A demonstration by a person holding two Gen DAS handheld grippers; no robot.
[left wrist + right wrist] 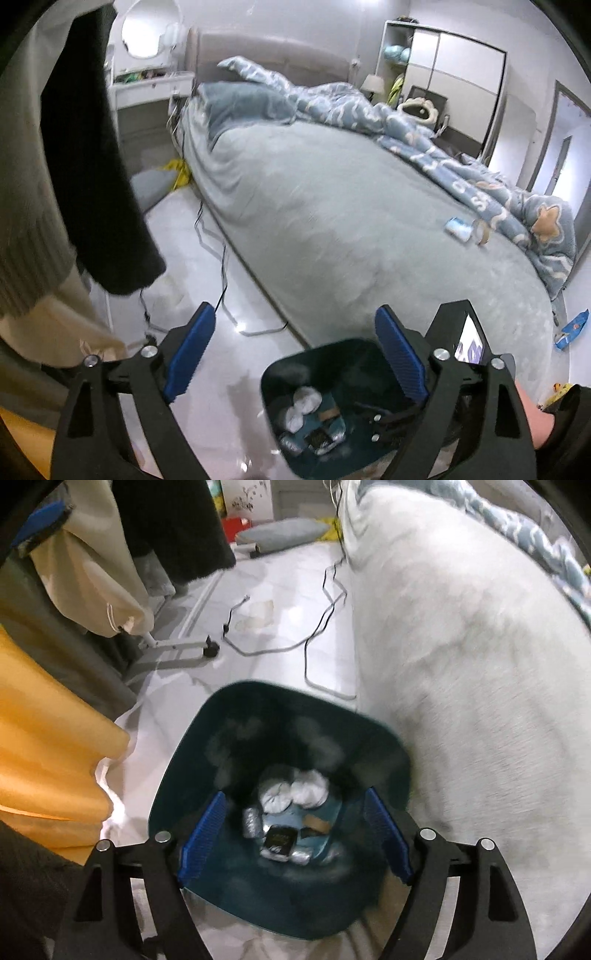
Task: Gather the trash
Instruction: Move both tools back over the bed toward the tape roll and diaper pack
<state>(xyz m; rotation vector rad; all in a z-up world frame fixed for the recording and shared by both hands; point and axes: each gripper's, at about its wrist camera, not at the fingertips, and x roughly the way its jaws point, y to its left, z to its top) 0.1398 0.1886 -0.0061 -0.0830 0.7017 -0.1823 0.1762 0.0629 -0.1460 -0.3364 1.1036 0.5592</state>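
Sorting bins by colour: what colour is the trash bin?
Dark teal; the trash bin shows best in the right wrist view.

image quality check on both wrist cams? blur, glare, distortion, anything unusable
Left wrist view: heavy fisheye bending of the bed, circular black vignette, mirror blown out, mild motion smear; left gripper sharp. Right wrist view: stronger motion blur on the bin rim and the trash inside; sheet overexposed; floor shows glare; right gripper sharp. Both usable.
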